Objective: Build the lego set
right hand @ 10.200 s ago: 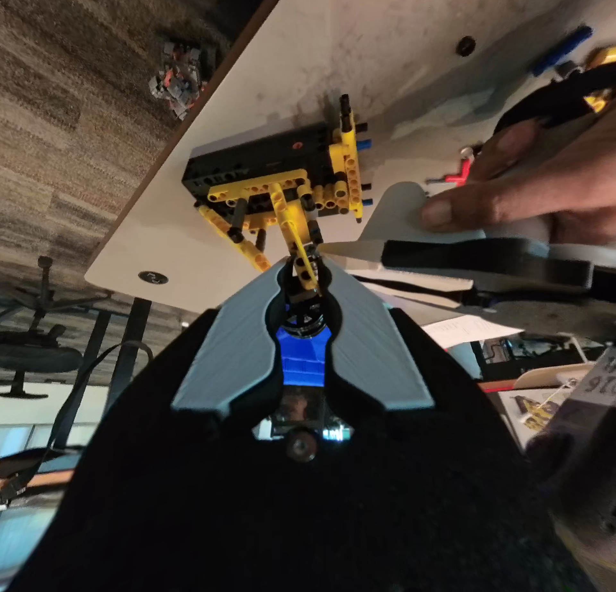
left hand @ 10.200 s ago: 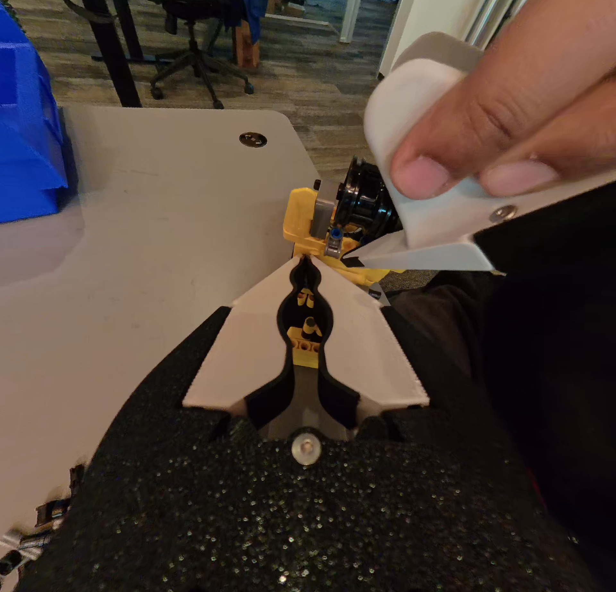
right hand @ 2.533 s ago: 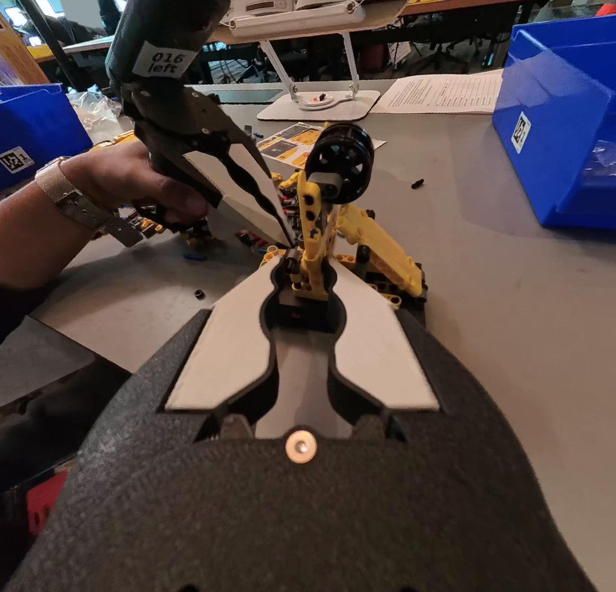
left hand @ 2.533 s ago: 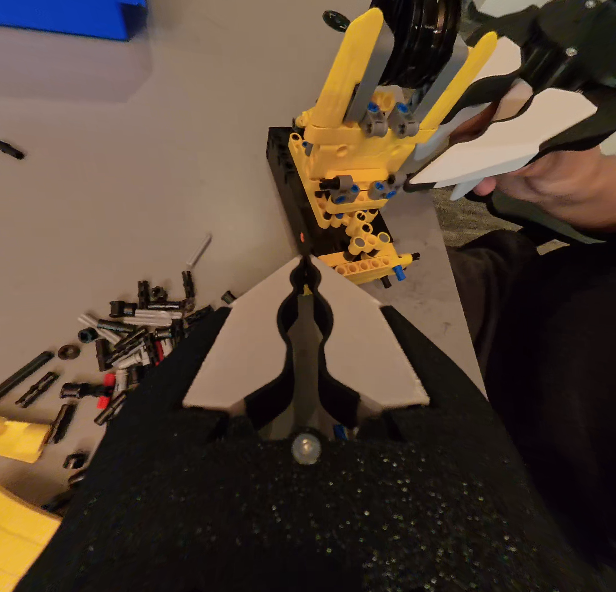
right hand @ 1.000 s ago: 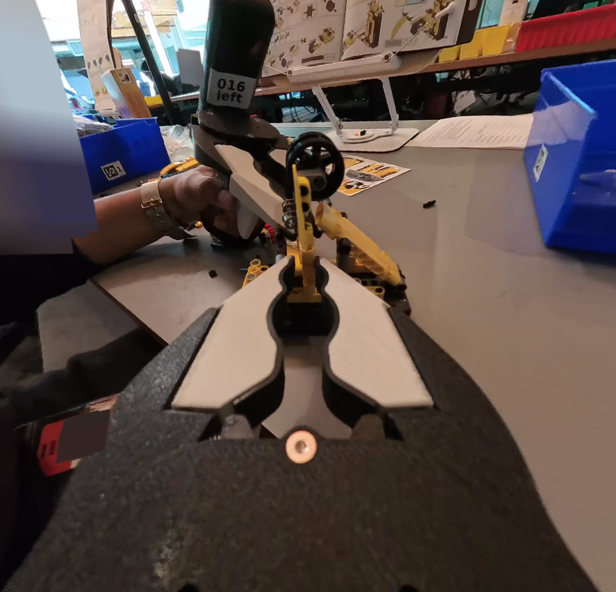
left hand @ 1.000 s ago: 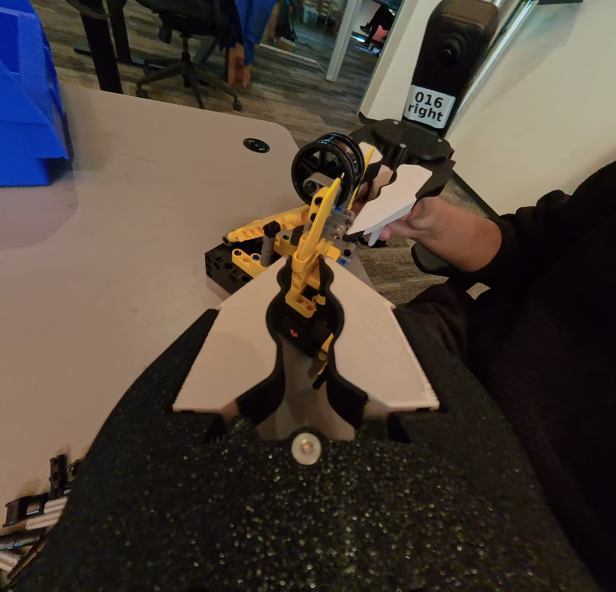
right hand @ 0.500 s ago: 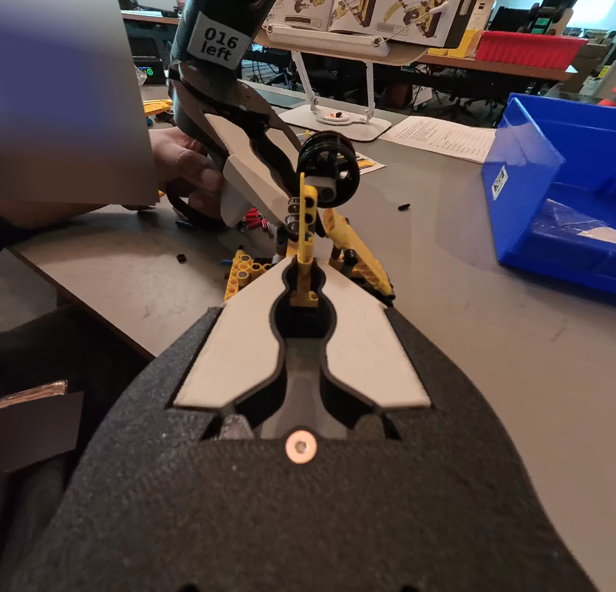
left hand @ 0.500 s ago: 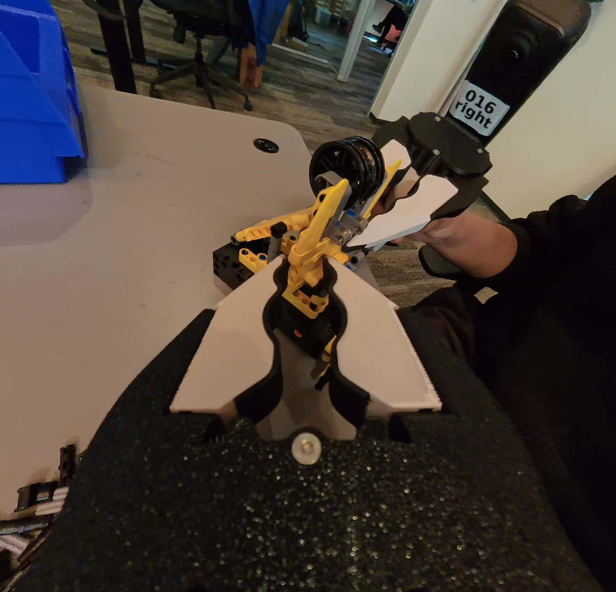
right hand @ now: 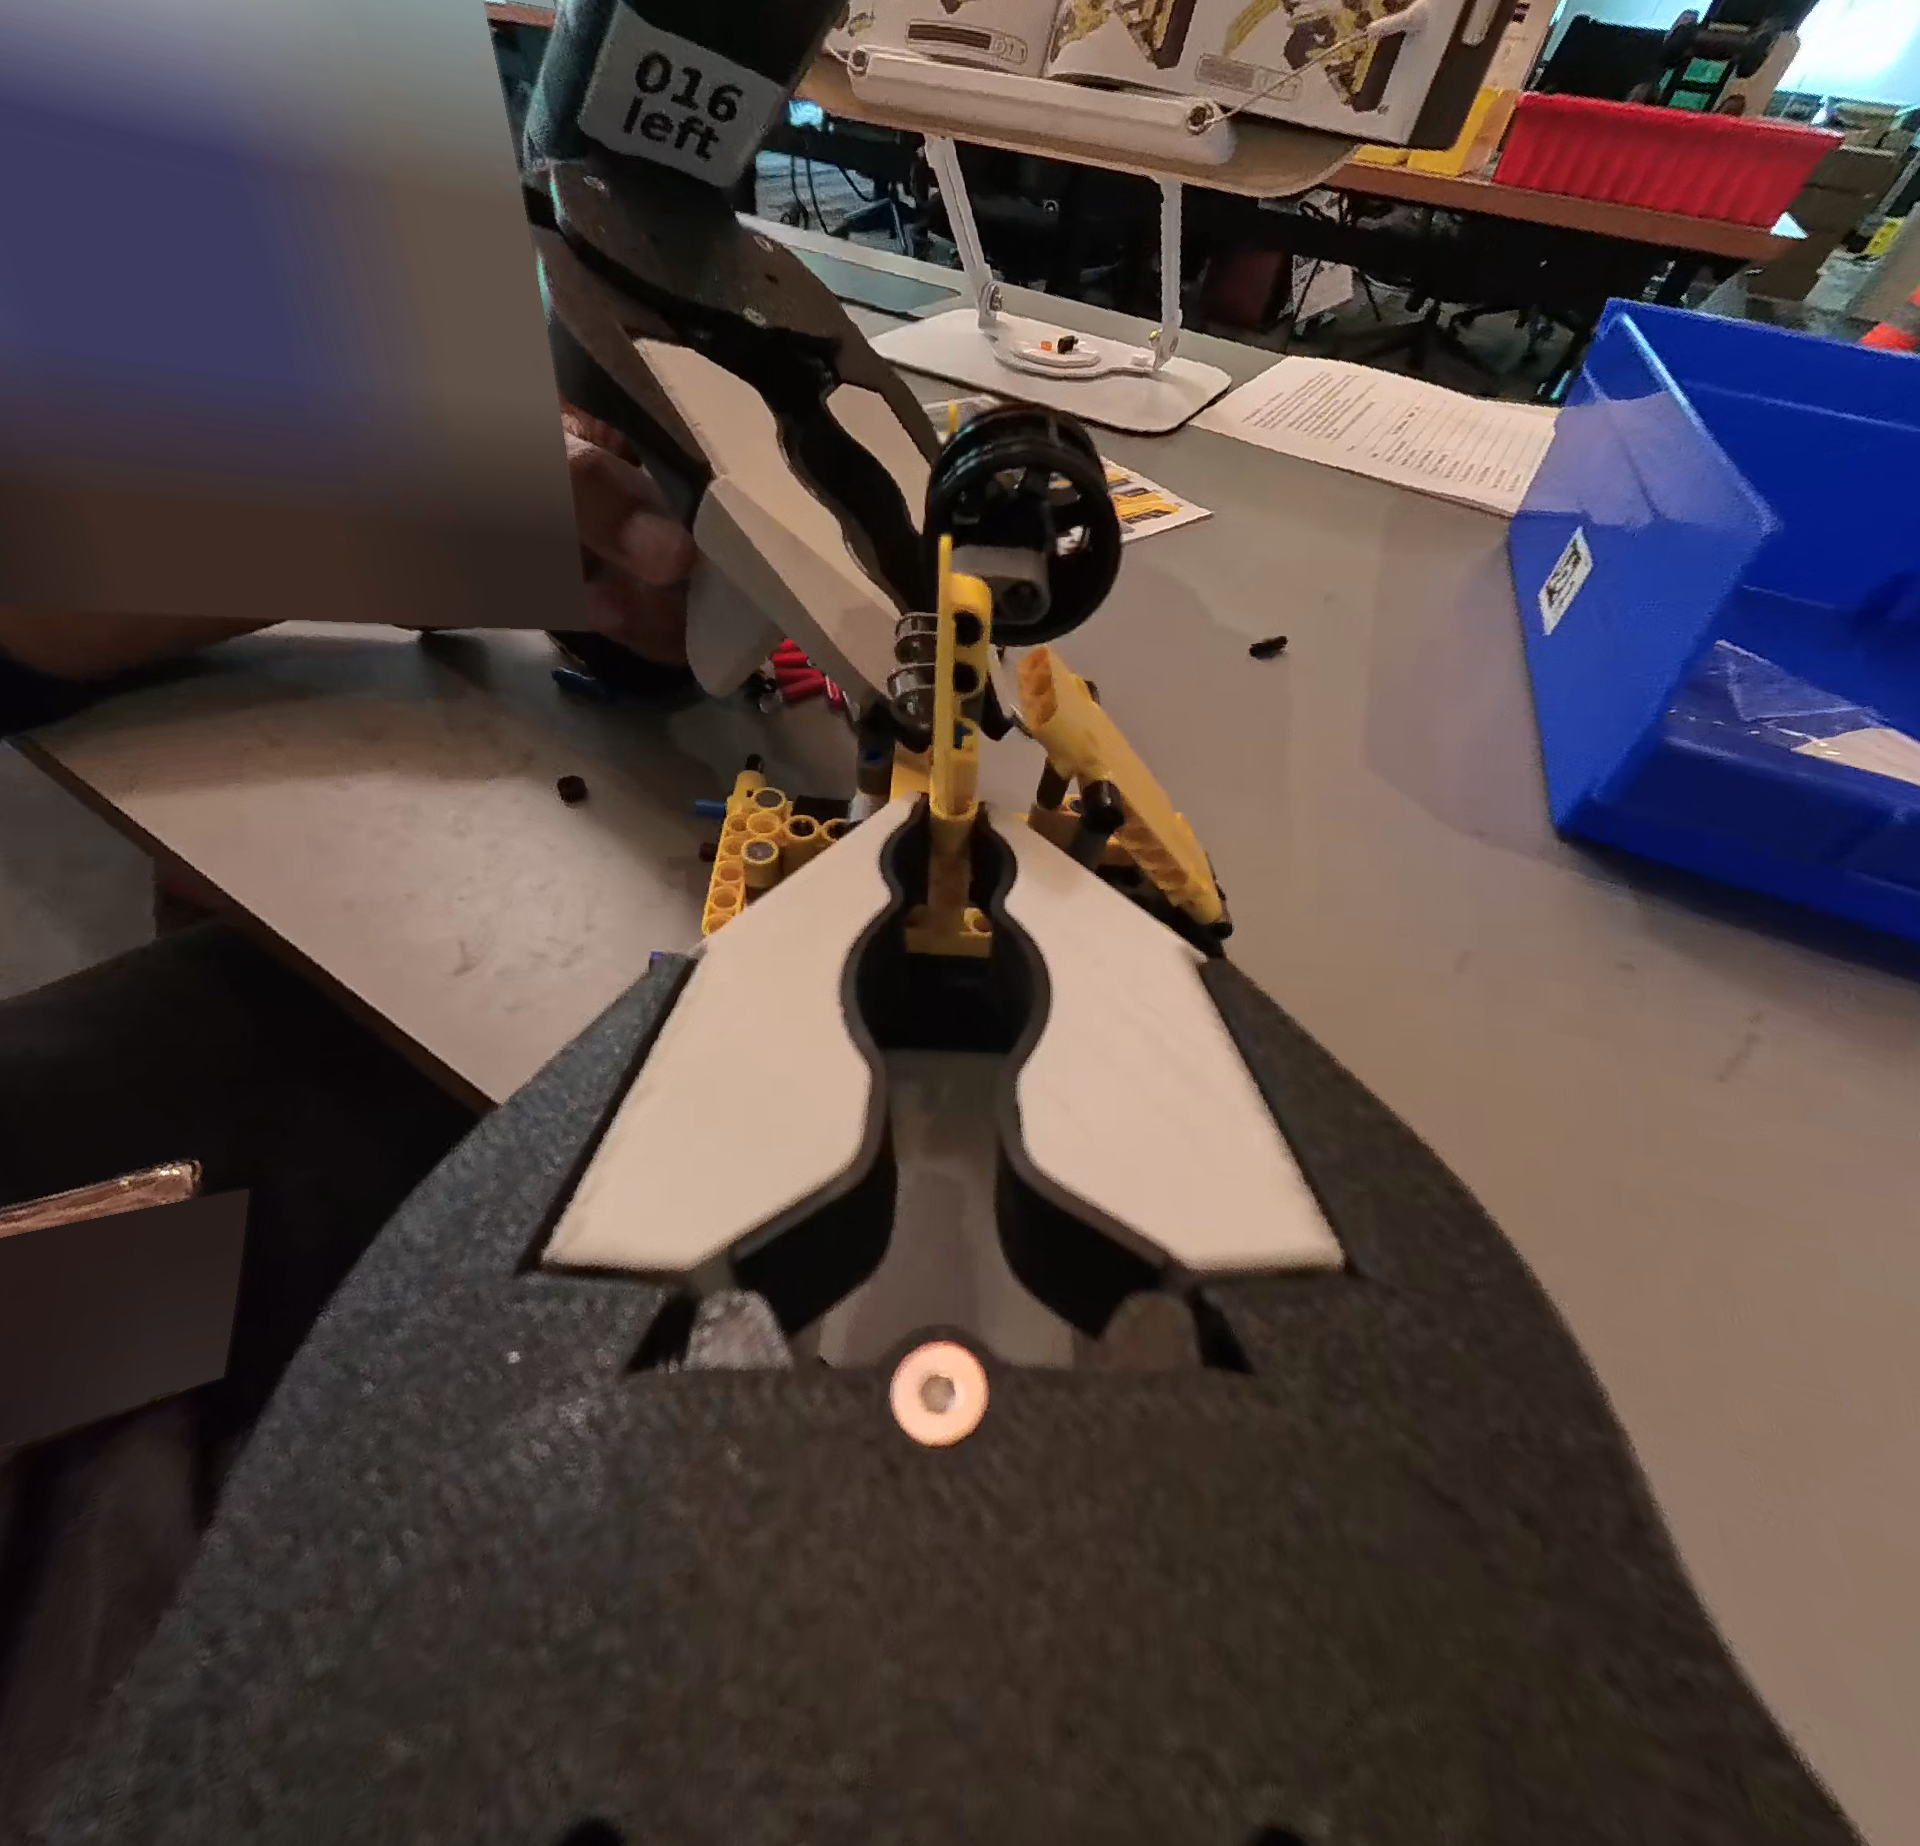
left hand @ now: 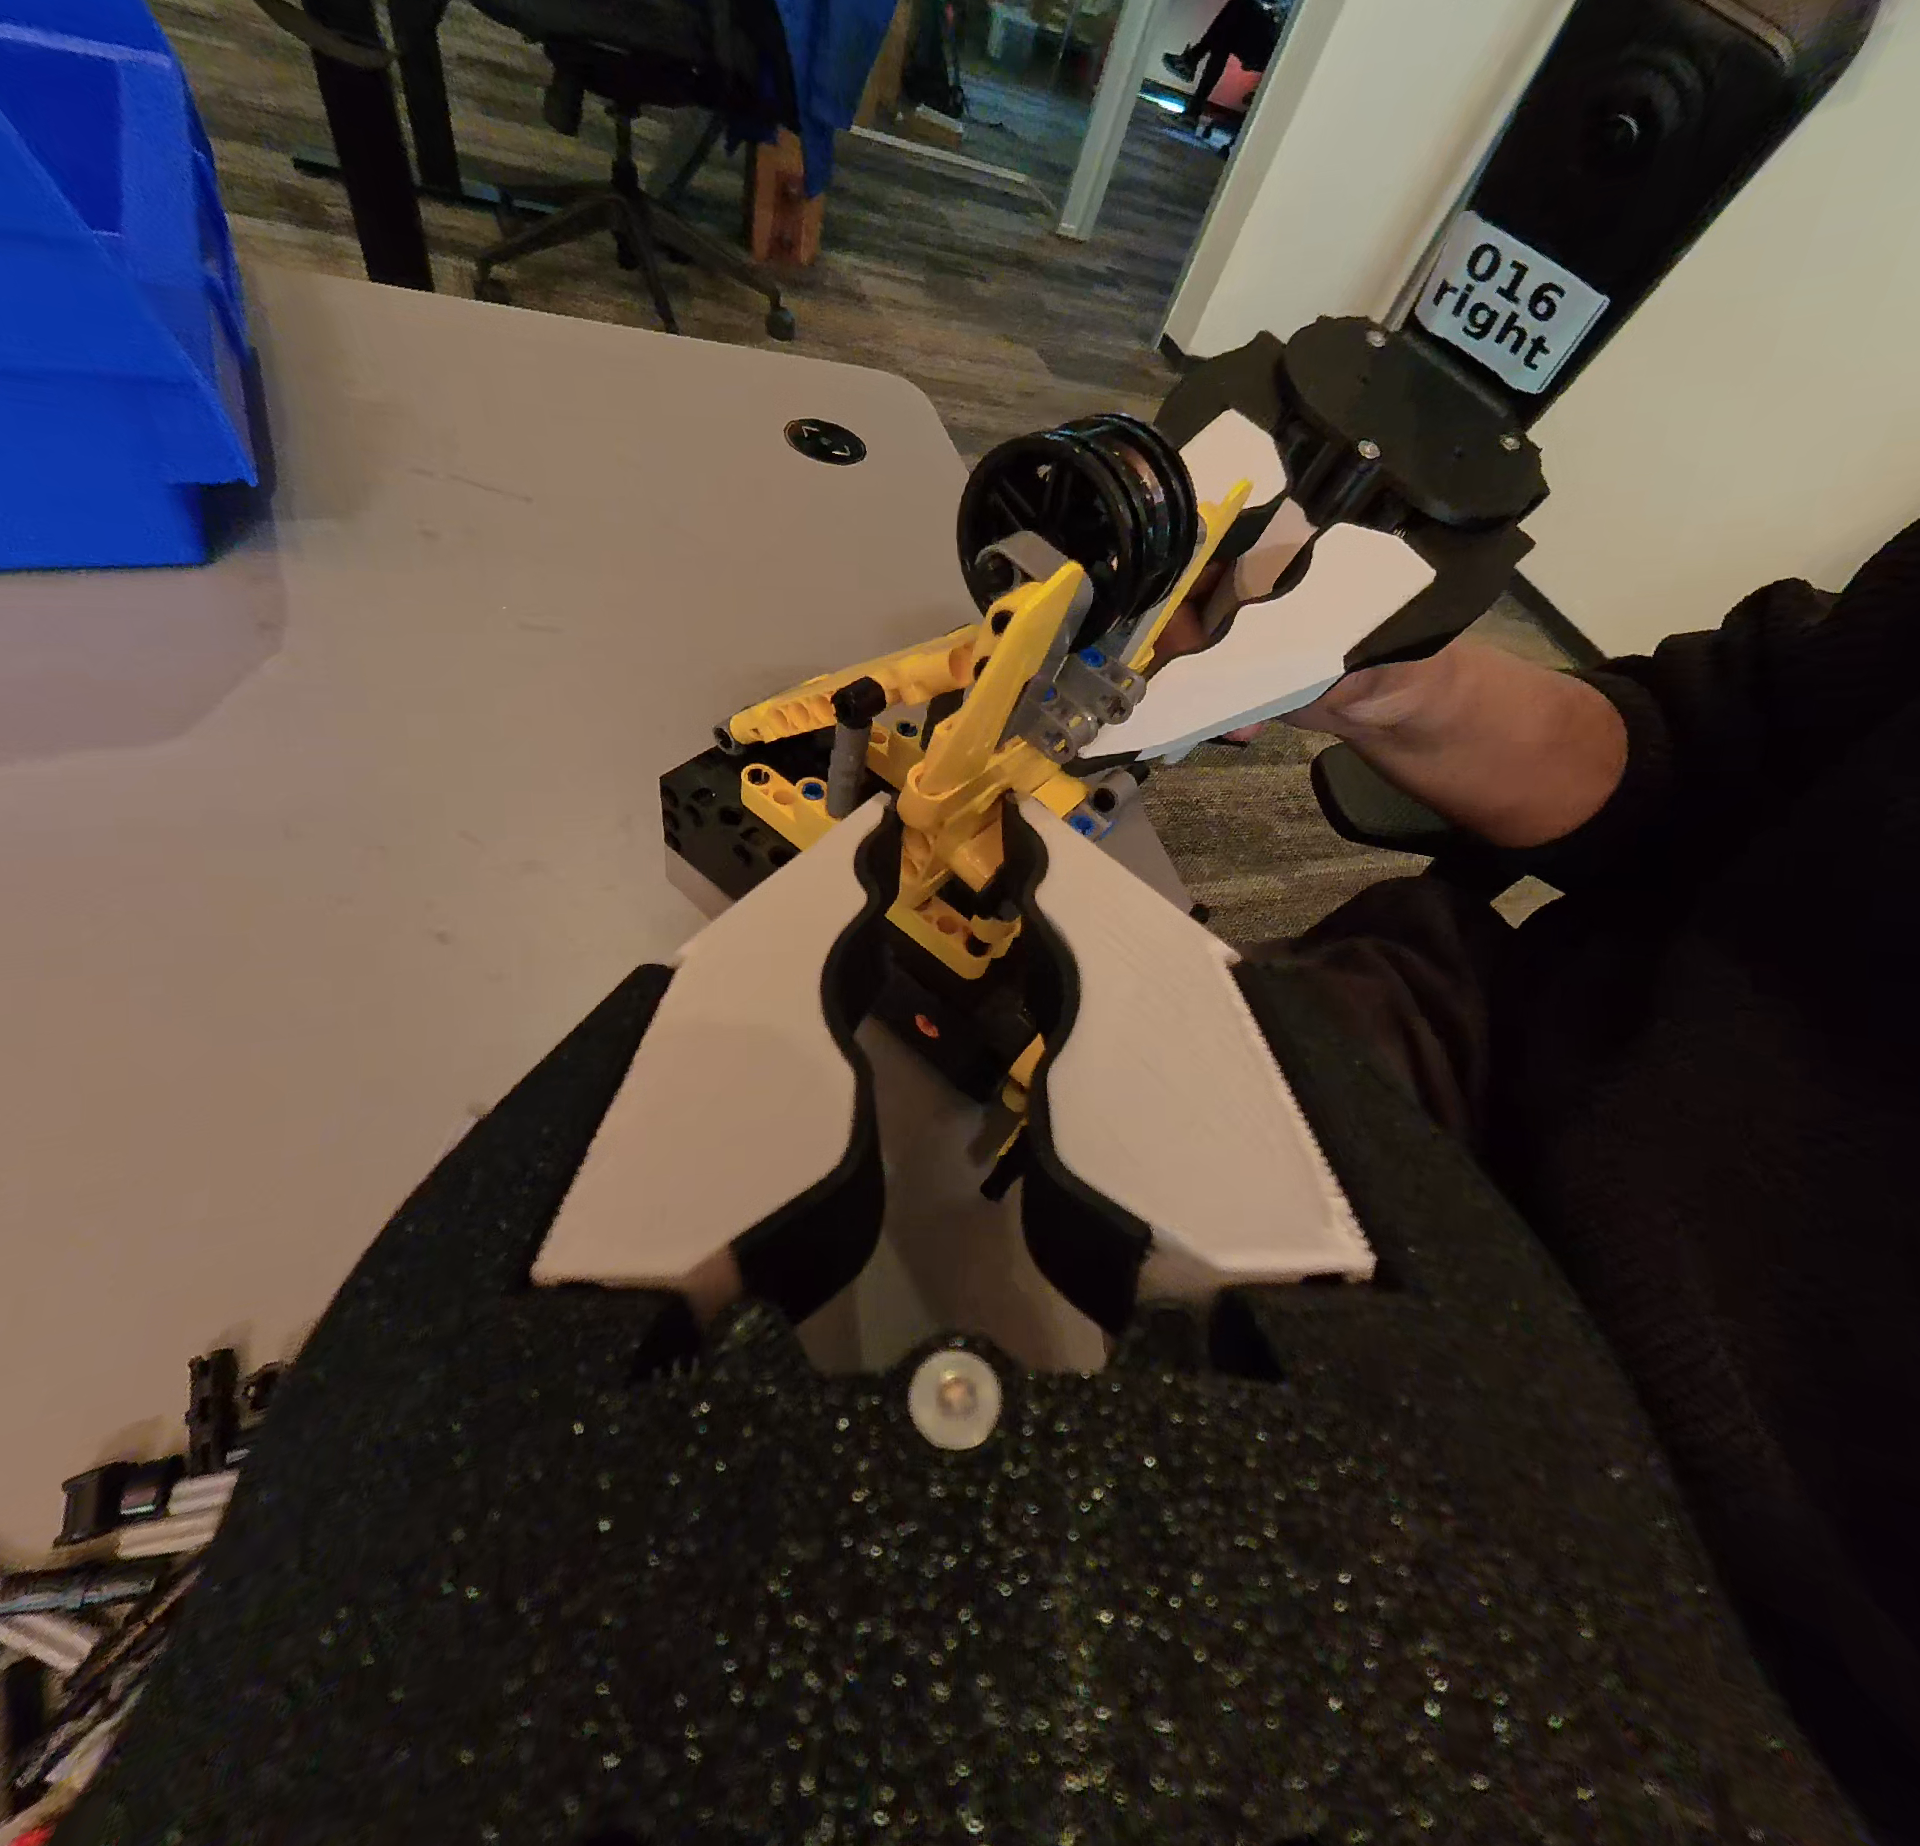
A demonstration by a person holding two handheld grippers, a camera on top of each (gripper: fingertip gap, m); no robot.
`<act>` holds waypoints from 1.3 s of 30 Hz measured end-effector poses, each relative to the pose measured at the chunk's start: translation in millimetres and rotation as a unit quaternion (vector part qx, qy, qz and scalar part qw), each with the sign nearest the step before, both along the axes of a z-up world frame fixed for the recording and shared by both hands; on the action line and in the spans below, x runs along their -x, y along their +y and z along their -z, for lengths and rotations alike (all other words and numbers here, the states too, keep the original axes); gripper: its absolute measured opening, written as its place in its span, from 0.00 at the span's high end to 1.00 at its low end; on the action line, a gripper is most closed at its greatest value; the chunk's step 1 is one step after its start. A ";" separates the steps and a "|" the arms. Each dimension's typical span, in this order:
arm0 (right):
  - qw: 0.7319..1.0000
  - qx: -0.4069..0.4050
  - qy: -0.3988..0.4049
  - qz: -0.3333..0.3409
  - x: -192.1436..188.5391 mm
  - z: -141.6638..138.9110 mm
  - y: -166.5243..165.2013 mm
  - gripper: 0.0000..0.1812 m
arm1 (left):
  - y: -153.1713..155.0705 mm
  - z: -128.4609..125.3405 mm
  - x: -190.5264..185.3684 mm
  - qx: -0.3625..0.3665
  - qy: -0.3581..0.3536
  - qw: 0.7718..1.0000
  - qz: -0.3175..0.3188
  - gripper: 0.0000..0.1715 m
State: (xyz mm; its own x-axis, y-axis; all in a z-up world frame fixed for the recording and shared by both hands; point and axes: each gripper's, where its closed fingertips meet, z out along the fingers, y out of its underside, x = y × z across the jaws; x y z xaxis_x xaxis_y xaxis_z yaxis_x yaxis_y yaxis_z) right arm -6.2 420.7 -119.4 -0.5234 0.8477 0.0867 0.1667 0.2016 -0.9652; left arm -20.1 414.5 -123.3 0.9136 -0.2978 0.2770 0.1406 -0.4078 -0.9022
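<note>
Both grippers grip one yellow-and-black brick model (left hand: 935, 757) standing at the table (left hand: 416, 757) edge nearest the person. Left gripper (left hand: 951, 820) jaws are clenched on its yellow upright; right gripper (right hand: 951, 820) jaws likewise. Loose pieces (left hand: 125, 1505) lie unused beside it.

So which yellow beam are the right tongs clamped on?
The upright yellow beam carrying the black wheel, not the slanted yellow beam leaning beside it.

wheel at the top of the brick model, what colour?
Black wheel, mounted between yellow beams; clearest in the left wrist view.
</note>
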 end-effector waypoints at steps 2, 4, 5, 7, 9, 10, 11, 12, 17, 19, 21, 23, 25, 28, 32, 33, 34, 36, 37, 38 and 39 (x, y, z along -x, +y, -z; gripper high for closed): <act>1.000 -0.009 0.001 0.003 0.0 -0.1 -0.3 0.97 | -0.3 0.2 -0.1 0.001 -0.007 1.000 -0.001 0.89; 1.000 -0.001 0.001 0.007 0.5 0.2 -0.7 0.97 | -0.5 0.4 0.4 0.001 -0.009 1.000 -0.002 0.89; 1.000 0.006 0.001 0.007 0.7 0.3 -0.8 0.97 | -0.3 0.5 0.6 0.001 -0.010 1.000 -0.003 0.89; 1.000 0.021 0.005 0.006 1.3 0.5 -1.0 0.97 | -0.1 0.6 1.5 0.001 -0.005 1.000 -0.007 0.89; 1.000 0.026 0.008 0.004 2.2 0.7 -1.3 0.97 | -0.4 0.7 2.3 -0.001 0.006 1.000 -0.010 0.89; 1.000 0.023 0.009 0.005 2.3 0.7 -1.6 0.97 | -1.0 0.7 2.5 -0.001 0.008 1.000 -0.010 0.89; 1.000 0.017 0.011 0.006 2.3 0.6 -2.1 0.97 | -1.4 0.8 2.5 -0.001 0.007 1.000 -0.010 0.89; 1.000 0.011 0.012 0.009 2.0 0.7 -2.5 0.97 | -1.8 0.8 2.3 0.000 0.004 1.000 -0.009 0.89; 1.000 0.010 0.013 0.016 1.4 1.4 -3.0 0.97 | -1.6 1.1 2.3 0.000 0.013 1.000 -0.009 0.89; 1.000 0.005 0.018 0.016 1.7 1.4 -3.2 0.97 | -1.6 1.0 2.5 -0.001 0.014 1.000 -0.009 0.89; 1.000 0.000 0.020 0.019 1.9 1.4 -3.3 0.97 | -1.8 1.1 2.6 -0.002 0.013 1.000 -0.012 0.88; 1.000 0.001 0.019 0.021 2.0 1.6 -3.6 0.97 | -2.3 1.4 2.6 -0.001 0.012 1.000 -0.014 0.88; 1.000 0.002 0.019 0.024 1.9 1.7 -3.4 0.97 | -1.8 1.7 2.6 0.000 0.012 1.000 -0.014 0.88; 1.000 -0.006 0.016 0.025 2.6 2.0 -2.7 0.97 | -1.2 2.1 3.5 0.001 0.008 1.000 -0.015 0.88; 1.000 -0.014 0.009 0.022 3.1 2.9 -1.4 0.97 | -0.3 2.5 4.1 0.000 0.016 1.000 -0.020 0.88; 1.000 -0.012 0.008 0.021 3.1 3.3 -1.1 0.97 | 0.0 2.7 4.1 0.000 0.017 1.000 -0.021 0.88; 1.000 -0.006 0.006 0.018 3.1 3.4 -1.2 0.97 | -0.1 2.6 4.1 0.001 0.011 1.000 -0.020 0.88; 1.000 -0.008 0.006 0.012 3.3 3.4 -1.4 0.97 | -0.2 2.7 4.2 0.003 0.008 1.000 -0.018 0.88; 1.000 -0.010 0.004 0.009 3.3 3.5 -1.4 0.97 | -0.2 2.6 4.4 0.005 0.011 1.000 -0.022 0.88; 1.000 -0.005 0.001 0.003 3.4 3.5 -1.4 0.97 | -0.2 2.3 4.6 0.007 0.007 0.999 -0.030 0.88; 1.000 0.005 -0.004 -0.003 3.6 3.4 -1.5 0.97 | -0.3 2.0 4.9 0.006 0.003 0.999 -0.039 0.88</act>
